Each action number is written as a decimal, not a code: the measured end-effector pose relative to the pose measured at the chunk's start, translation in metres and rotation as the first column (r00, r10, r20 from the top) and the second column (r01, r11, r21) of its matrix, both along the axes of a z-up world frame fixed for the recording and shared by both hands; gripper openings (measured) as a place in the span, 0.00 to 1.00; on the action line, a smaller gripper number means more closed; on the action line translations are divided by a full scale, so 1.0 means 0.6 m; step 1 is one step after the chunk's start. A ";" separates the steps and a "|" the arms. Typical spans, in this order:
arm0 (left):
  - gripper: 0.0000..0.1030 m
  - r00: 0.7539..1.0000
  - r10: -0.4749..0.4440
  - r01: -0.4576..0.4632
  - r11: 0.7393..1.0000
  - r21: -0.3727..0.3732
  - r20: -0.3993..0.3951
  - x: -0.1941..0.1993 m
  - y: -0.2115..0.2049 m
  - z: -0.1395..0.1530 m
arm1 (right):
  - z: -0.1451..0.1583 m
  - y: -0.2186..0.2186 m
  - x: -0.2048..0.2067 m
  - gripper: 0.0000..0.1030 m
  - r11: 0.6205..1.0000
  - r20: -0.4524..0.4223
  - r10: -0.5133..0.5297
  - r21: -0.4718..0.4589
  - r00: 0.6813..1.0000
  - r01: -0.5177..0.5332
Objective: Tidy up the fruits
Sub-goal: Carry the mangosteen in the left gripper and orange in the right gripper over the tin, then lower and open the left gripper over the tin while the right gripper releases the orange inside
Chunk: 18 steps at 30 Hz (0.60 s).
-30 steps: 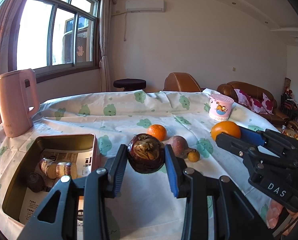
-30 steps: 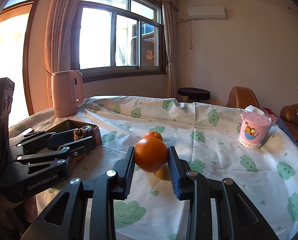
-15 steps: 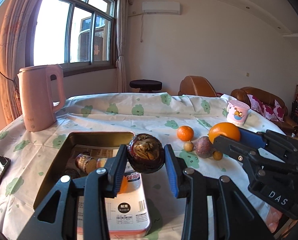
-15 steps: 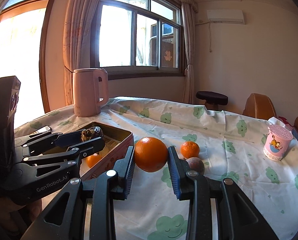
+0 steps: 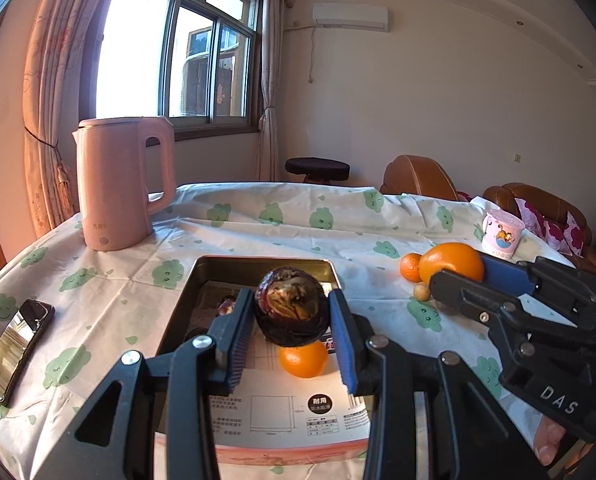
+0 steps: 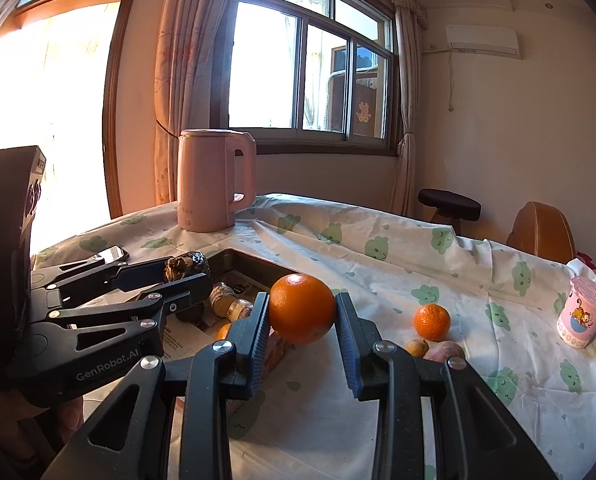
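Pink kettle (image 5: pixel 124 182) and phone (image 5: pixel 16 346) flank the tray (image 5: pixel 178 316); cup (image 5: pixel 501 234) stands apart.

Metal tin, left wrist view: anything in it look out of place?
Yes. The metal tin holds non-fruit clutter: a printed sheet lining its floor and a small jar lying on its side, next to a small orange. The dark fruit in the left hand-held gripper looks shrivelled and wrinkled.

I see a wrinkled, matt dark fruit (image 5: pixel 292 312) against my left gripper's (image 5: pixel 292 332) ribbed blue pads, a finely pitted glossy orange (image 6: pixel 301 308), a dull metal tin (image 5: pixel 262 266) lined with printed paper, and creased cloth (image 5: pixel 258 232) covering the table.
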State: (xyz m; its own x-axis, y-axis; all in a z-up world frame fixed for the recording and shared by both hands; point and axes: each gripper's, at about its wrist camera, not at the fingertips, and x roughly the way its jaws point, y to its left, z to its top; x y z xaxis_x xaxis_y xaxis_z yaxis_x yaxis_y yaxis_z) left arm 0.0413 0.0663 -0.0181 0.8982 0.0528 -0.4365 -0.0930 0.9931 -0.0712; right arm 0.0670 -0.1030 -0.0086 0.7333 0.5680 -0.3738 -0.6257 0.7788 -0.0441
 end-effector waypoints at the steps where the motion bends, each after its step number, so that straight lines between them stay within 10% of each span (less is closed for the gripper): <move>1: 0.38 1.000 0.005 -0.005 1.000 0.000 -0.004 0.000 0.004 -0.002 | 0.000 0.003 0.000 0.33 1.000 0.000 0.005 -0.002 1.000 -0.005; 18: 0.38 0.997 0.069 -0.069 0.998 0.007 -0.042 -0.008 0.058 -0.017 | -0.009 0.072 -0.008 0.33 0.997 -0.011 0.068 -0.035 0.998 -0.068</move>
State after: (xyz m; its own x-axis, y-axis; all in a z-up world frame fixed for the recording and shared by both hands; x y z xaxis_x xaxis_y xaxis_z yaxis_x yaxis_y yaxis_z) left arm 0.0367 0.1009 -0.0280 0.8730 0.1166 -0.4736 -0.1641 0.9846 -0.0600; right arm 0.0620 -0.0600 -0.0137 0.6898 0.6028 -0.4011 -0.6777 0.7325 -0.0647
